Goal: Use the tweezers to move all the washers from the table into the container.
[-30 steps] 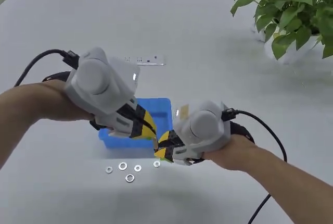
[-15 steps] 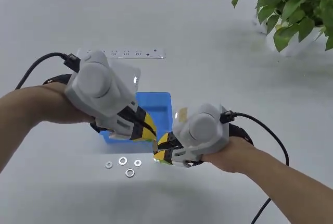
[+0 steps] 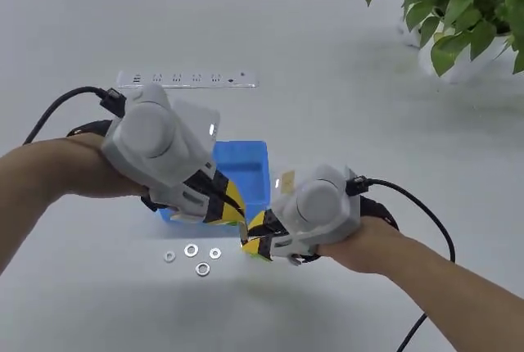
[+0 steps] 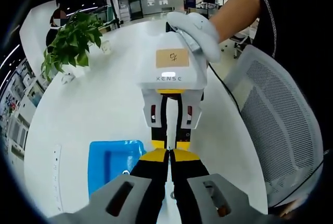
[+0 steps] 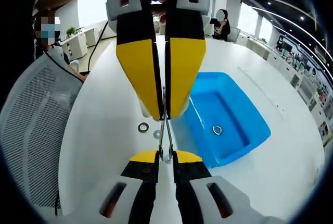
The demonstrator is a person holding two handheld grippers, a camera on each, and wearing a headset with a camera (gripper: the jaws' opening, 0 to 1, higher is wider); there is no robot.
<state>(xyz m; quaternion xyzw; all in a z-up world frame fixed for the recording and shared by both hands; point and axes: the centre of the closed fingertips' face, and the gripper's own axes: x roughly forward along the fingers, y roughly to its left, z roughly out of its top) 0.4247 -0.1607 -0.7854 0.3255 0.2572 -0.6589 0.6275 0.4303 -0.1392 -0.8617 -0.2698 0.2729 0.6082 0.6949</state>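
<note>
Pinching the tweezers [image 5: 164, 130] from both ends, I have my left gripper [image 4: 170, 153] and my right gripper [image 5: 165, 157] pointed nose to nose low over the white worktop [image 3: 327, 82]. Each gripper is closed to a sliver, and the thin metal legs of the tweezers are clamped between its yellow pads. In the right gripper view the left gripper's pads come down from 12 o'clock and grip the same tweezers further along. In the head view the two grippers meet near the middle of the worktop. The blue container [image 3: 250, 164] sits just beyond them at 12 o'clock, with its near left corner hidden behind the left gripper. Four washers [image 3: 191, 250] lie loose on the worktop in a small cluster at about 9 o'clock from the right gripper's tip, close to it and outside the container. In the right gripper view a single washer [image 5: 217, 129] lies on the container's floor at 2 o'clock from my jaws. A white power strip [image 3: 187, 80] lies well beyond the container at 11 o'clock. A potted plant [image 3: 458, 8] stands far off at 2 o'clock. A mesh-backed chair [image 4: 276, 130] shows past the worktop's edge at 3 o'clock in the left gripper view.
</note>
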